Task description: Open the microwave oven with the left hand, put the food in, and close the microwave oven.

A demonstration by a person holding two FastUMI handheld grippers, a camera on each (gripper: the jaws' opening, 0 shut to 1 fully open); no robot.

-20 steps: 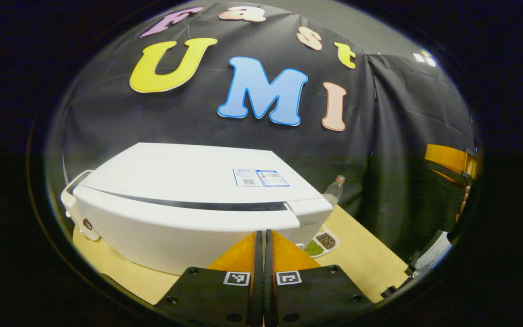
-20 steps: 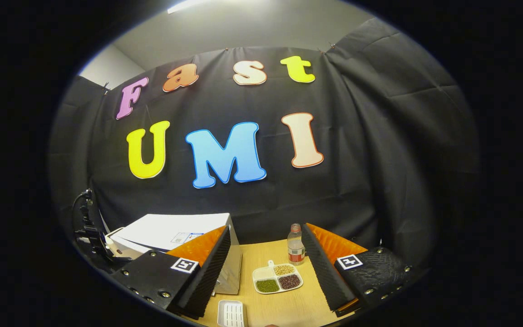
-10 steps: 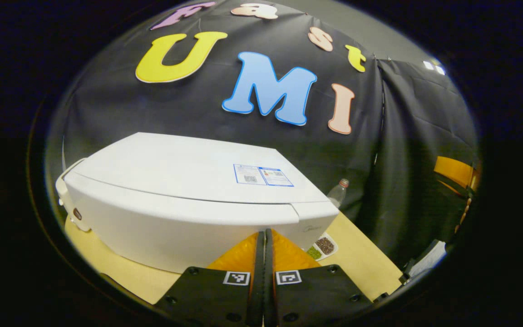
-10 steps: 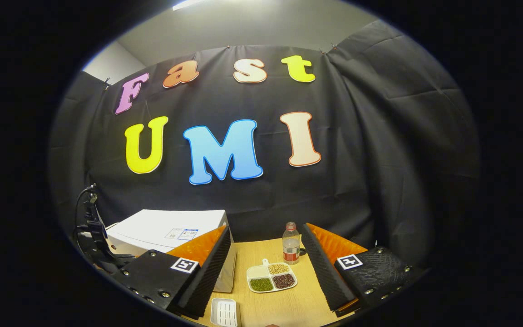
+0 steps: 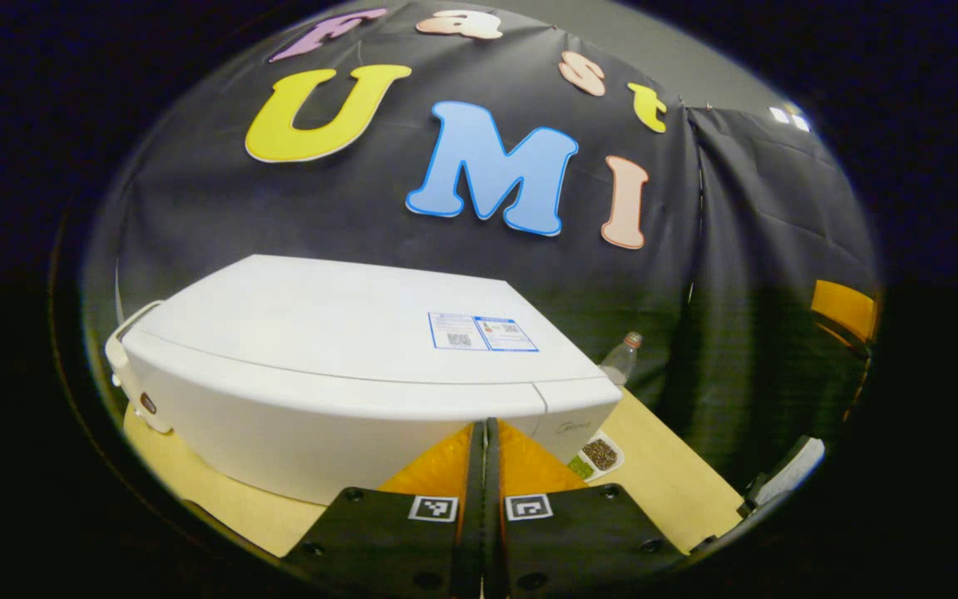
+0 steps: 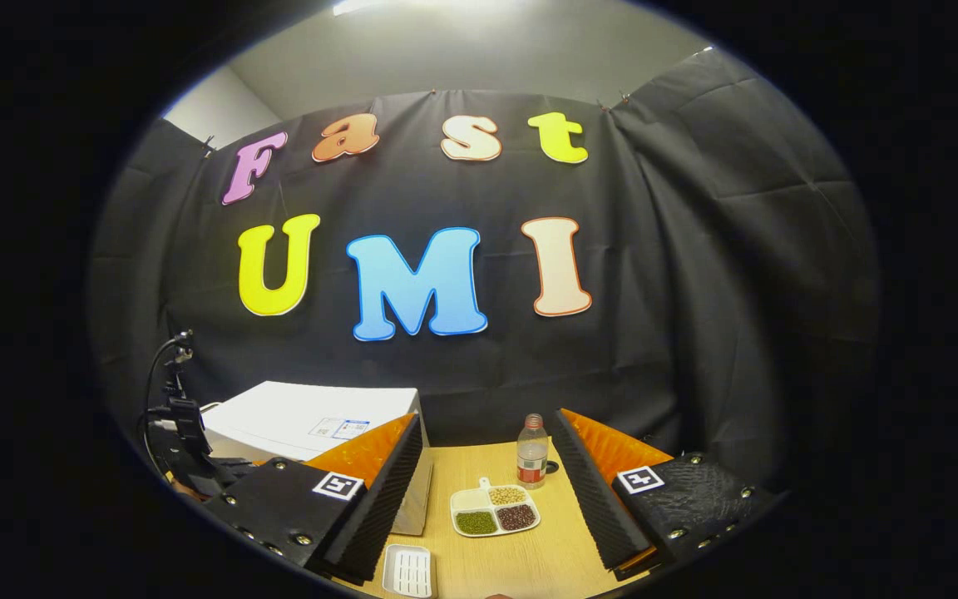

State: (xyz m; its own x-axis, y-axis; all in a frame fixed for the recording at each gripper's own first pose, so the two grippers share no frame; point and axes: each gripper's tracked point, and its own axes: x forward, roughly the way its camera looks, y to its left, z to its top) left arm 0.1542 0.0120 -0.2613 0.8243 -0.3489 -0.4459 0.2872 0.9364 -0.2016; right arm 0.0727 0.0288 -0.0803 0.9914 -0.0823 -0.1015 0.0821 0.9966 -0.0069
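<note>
The white microwave oven (image 5: pixel 346 366) is seen standing on the wooden table (image 5: pixel 662 474), door shut, with the left gripper (image 5: pixel 484 466) held just before its front, fingers pressed together on nothing. The right gripper (image 6: pixel 487 491) is held with its fingers wide apart above the divided food tray (image 6: pixel 494 511), which lies beside the bottle (image 6: pixel 532 452). The oven is judged heavy and rigid; its smooth door is probably best taken at the edge. The tray is judged light, its loose contents easily spilled, so it should be gripped by the rim and kept level.

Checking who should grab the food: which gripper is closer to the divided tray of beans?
Right. The right gripper is open, with the tray between its fingers just ahead. The left gripper is shut against the microwave, the tray off to its right.
</note>
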